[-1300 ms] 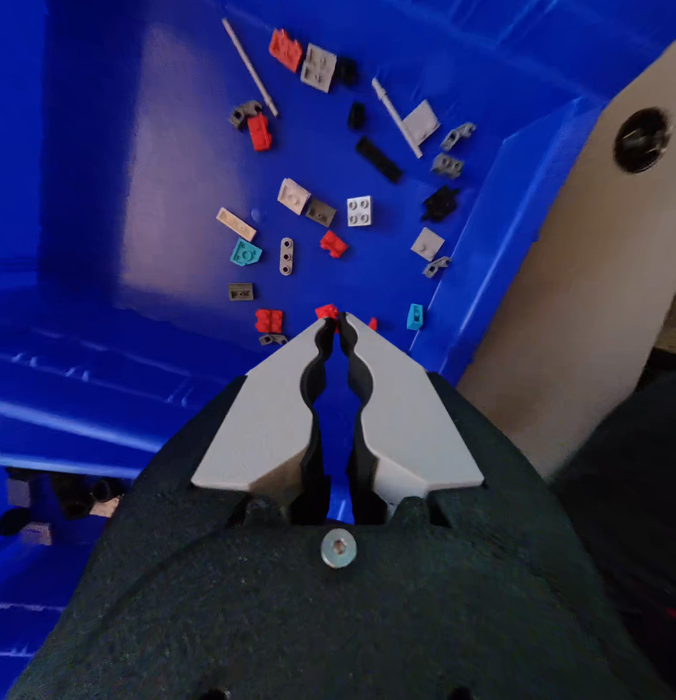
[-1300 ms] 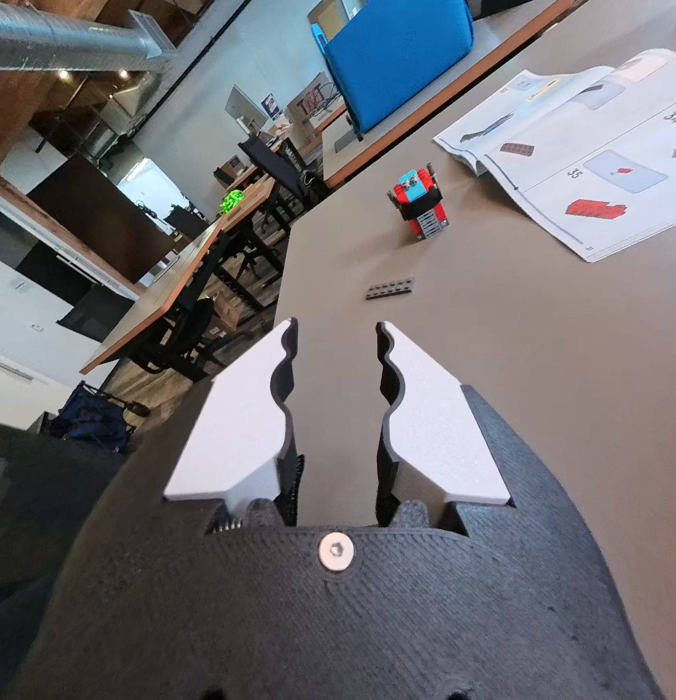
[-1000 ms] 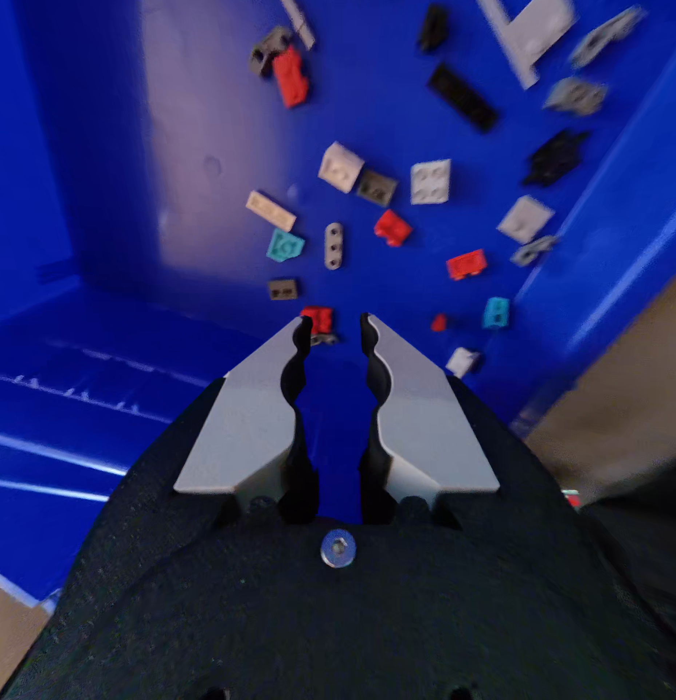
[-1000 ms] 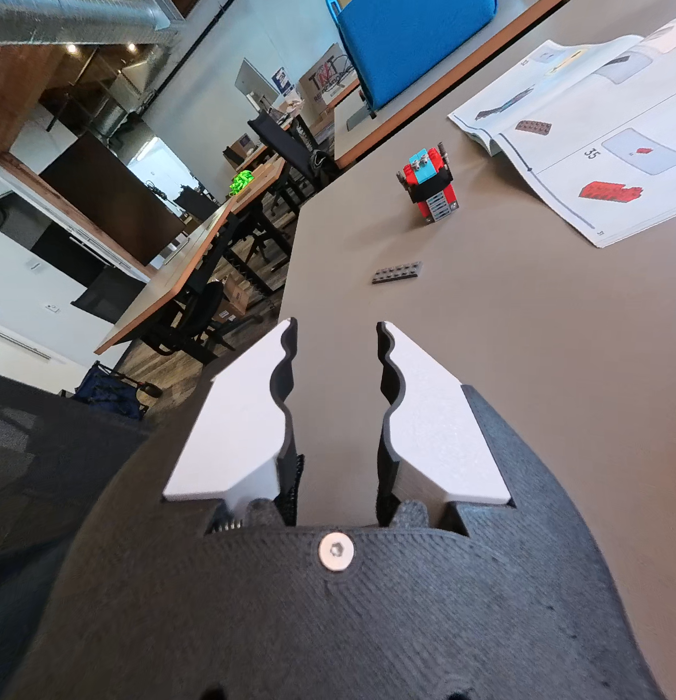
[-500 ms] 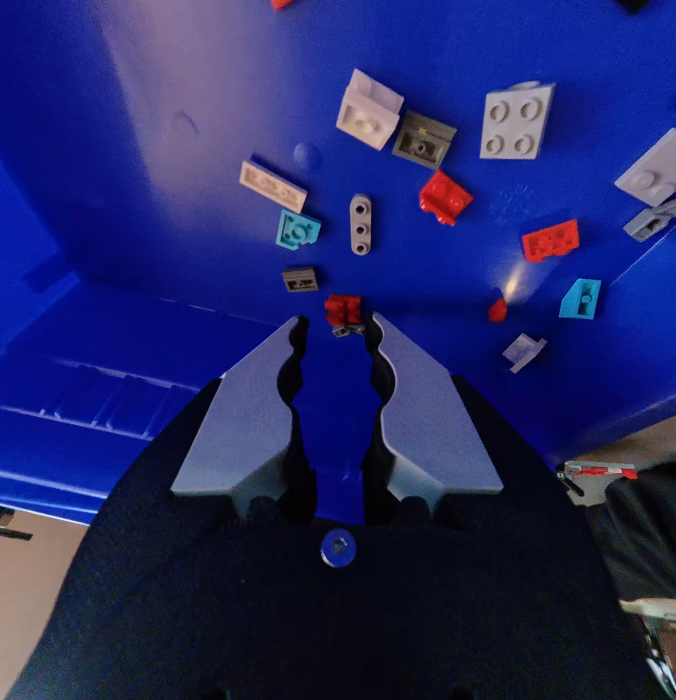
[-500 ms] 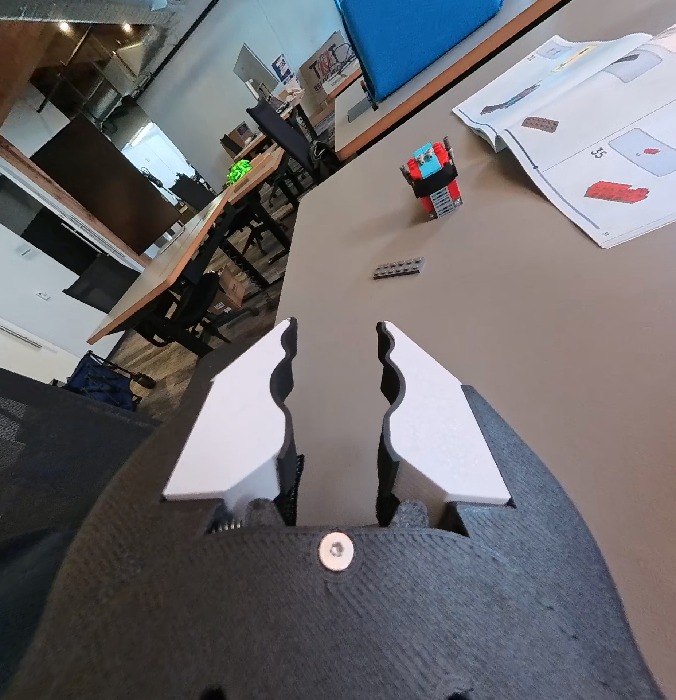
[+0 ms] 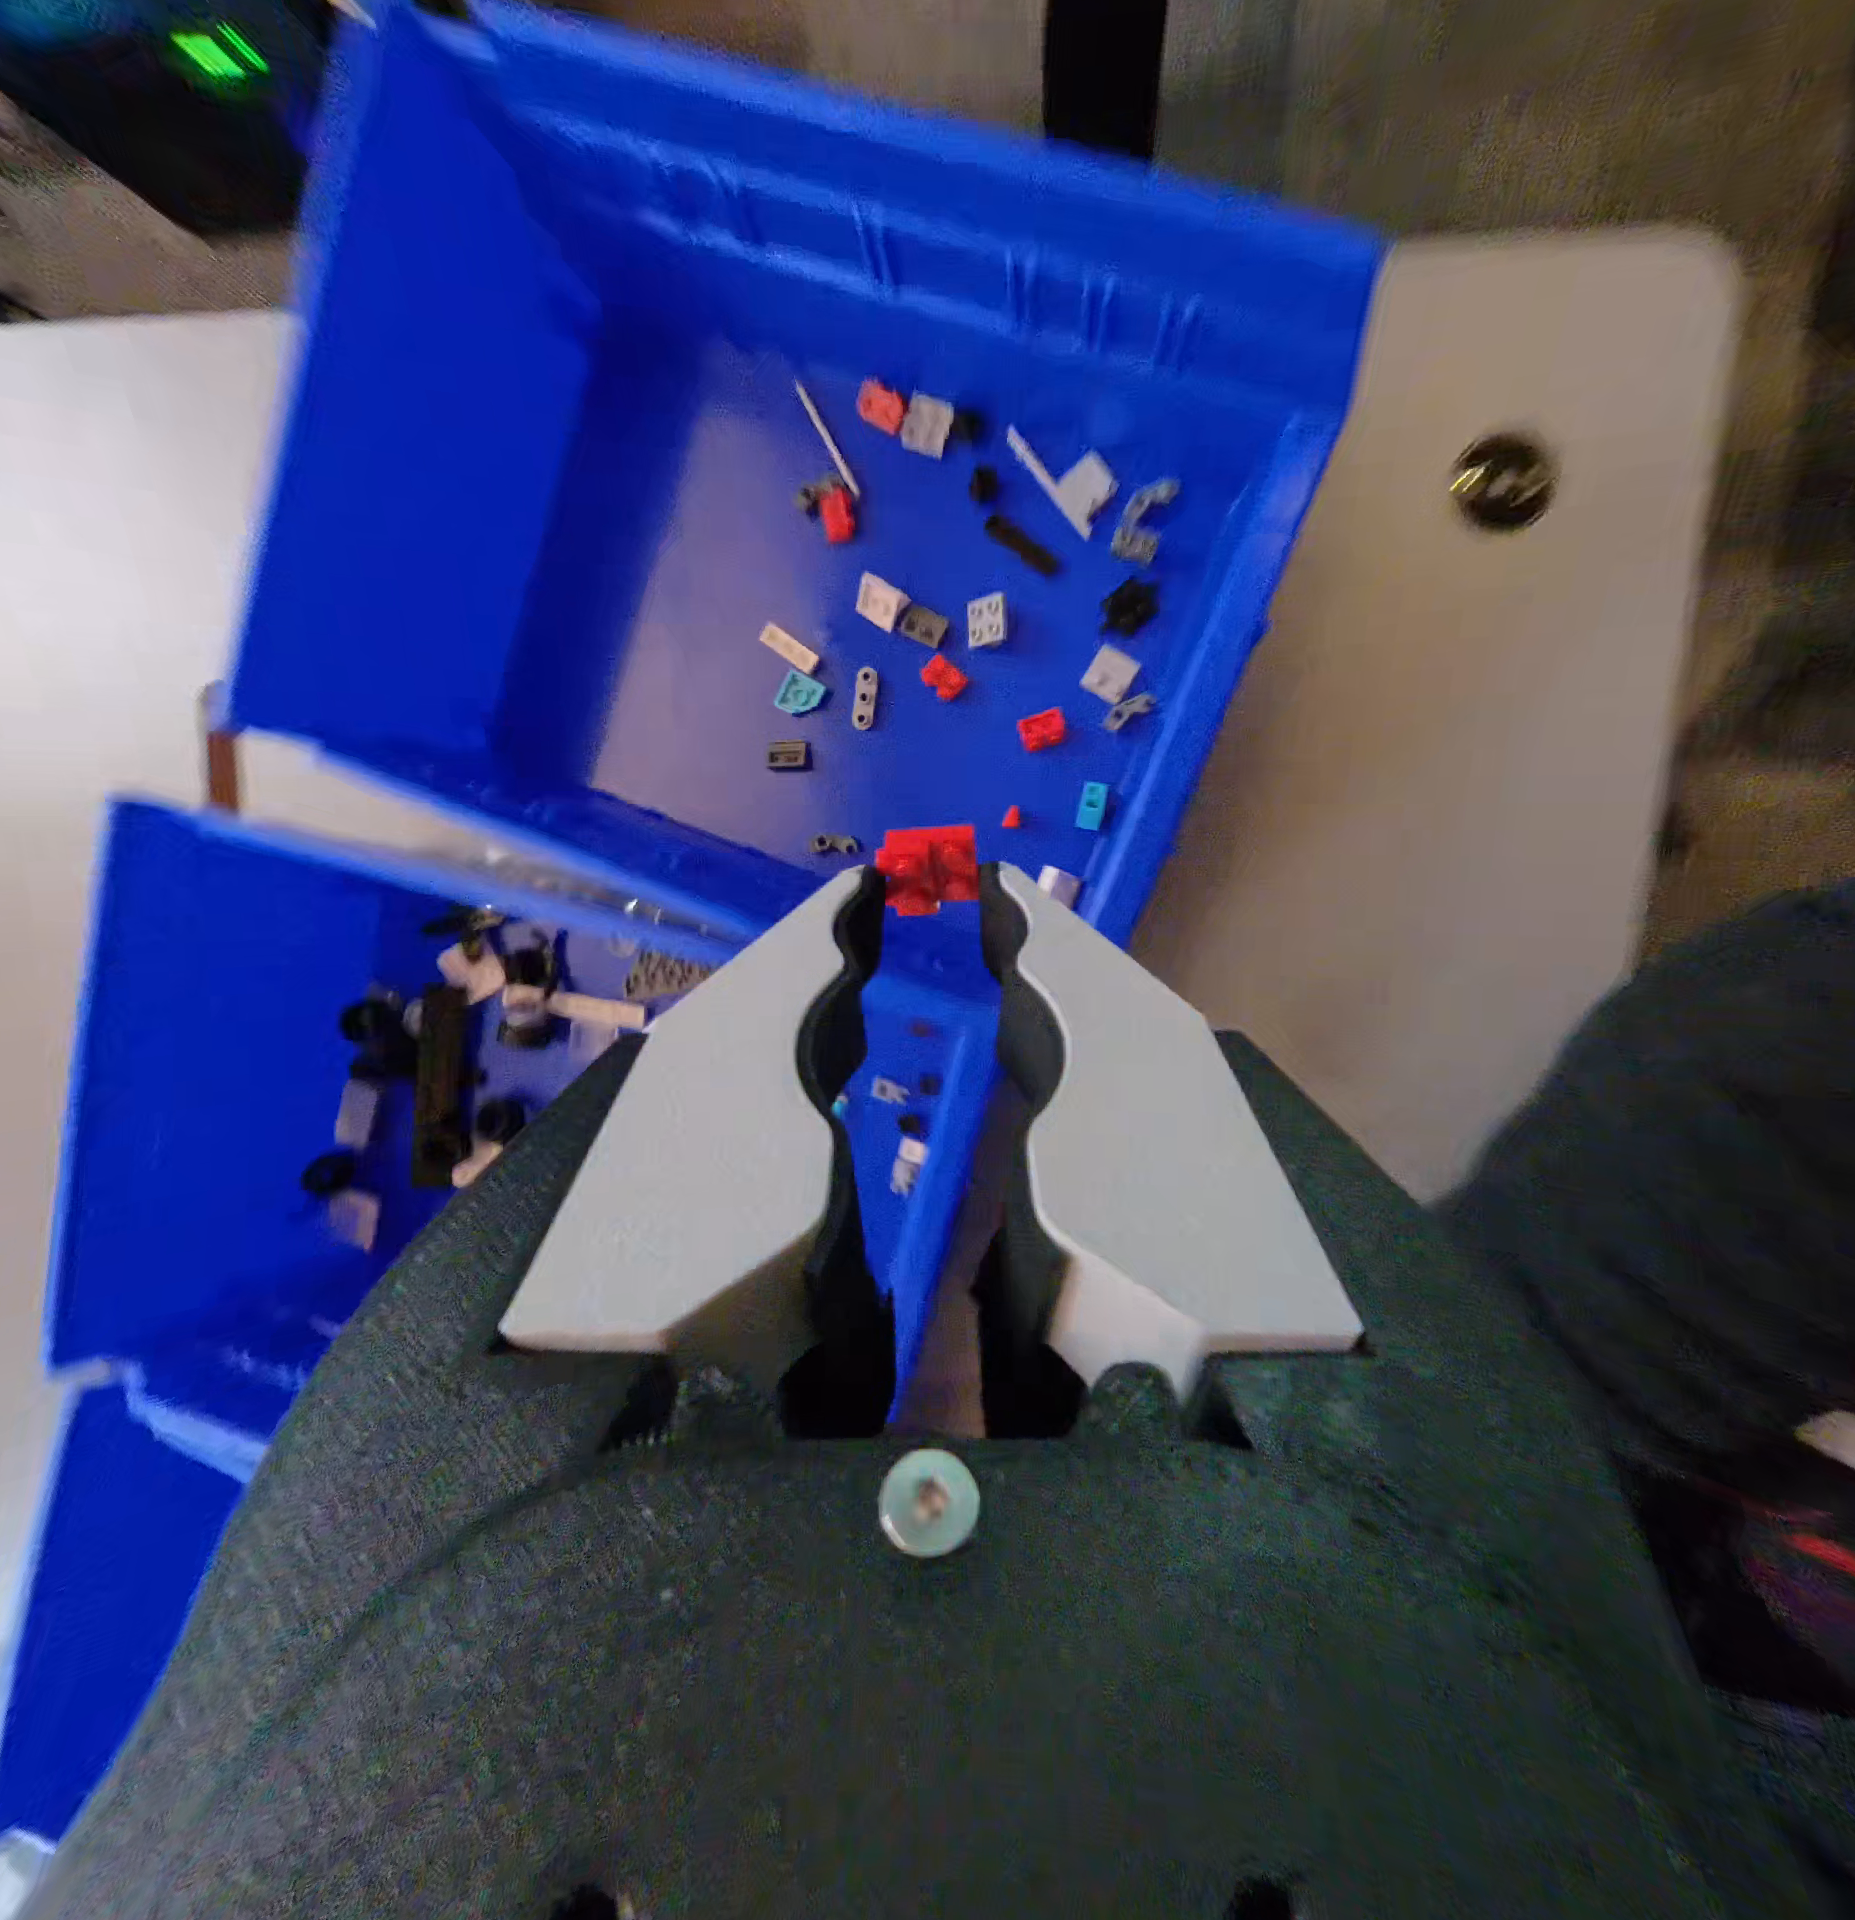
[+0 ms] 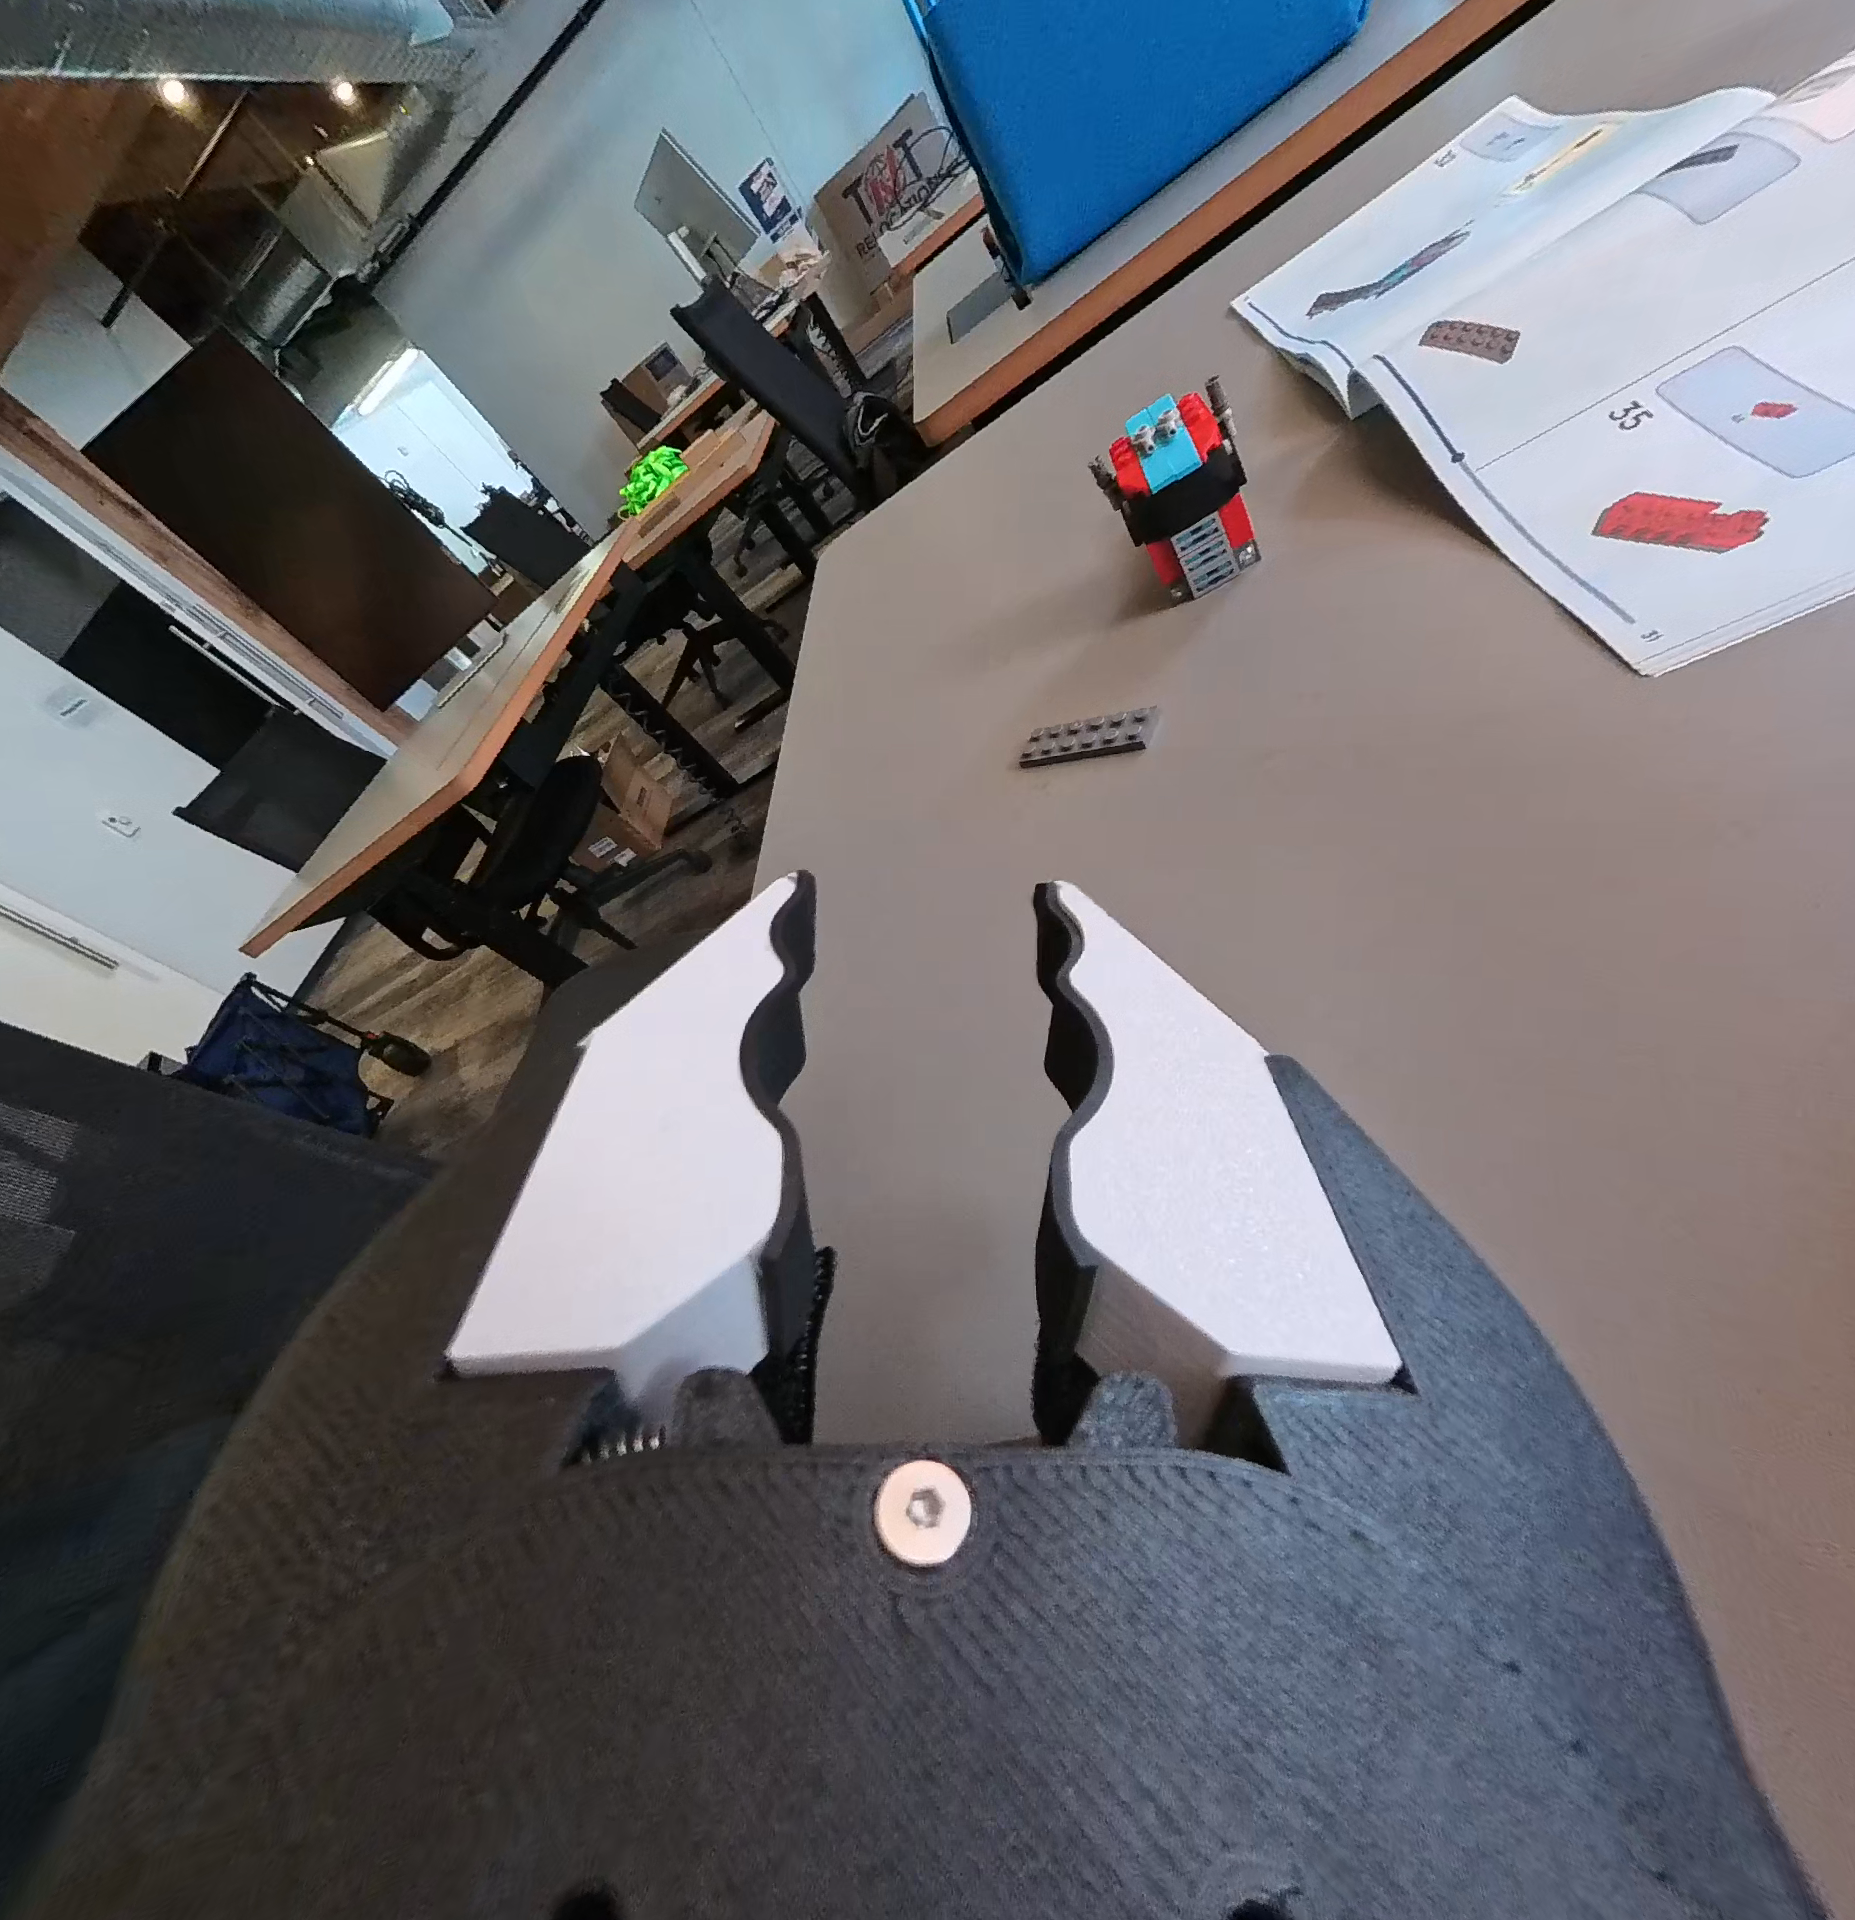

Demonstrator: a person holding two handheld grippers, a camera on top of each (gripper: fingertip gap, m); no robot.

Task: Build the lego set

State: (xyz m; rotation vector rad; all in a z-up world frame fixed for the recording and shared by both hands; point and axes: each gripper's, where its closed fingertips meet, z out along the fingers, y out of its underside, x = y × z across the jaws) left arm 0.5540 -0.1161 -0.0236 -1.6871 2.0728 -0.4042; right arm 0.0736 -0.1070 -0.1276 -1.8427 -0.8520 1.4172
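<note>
Above the blue bin (image 7: 435, 436), left gripper (image 7: 928, 878) pinches a red brick (image 7: 928, 860); right gripper (image 8: 918, 899) gapes wide, empty, over the grey table (image 8: 1422, 883).

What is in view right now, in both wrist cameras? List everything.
Bins: at least two, blue, on the white table, left view.
Loose pieces: many, red, grey, black, teal, on the bin floors.
Red brick: one, between the left fingertips.
Model: one, red, teal, black, upright on the brown table.
Plate: one, dark grey, flat, nearer than the model.
Booklet: one, open, far right.
Left gripper: shut on the red brick, above the bin.
Right gripper: open, empty, over the table.
</note>
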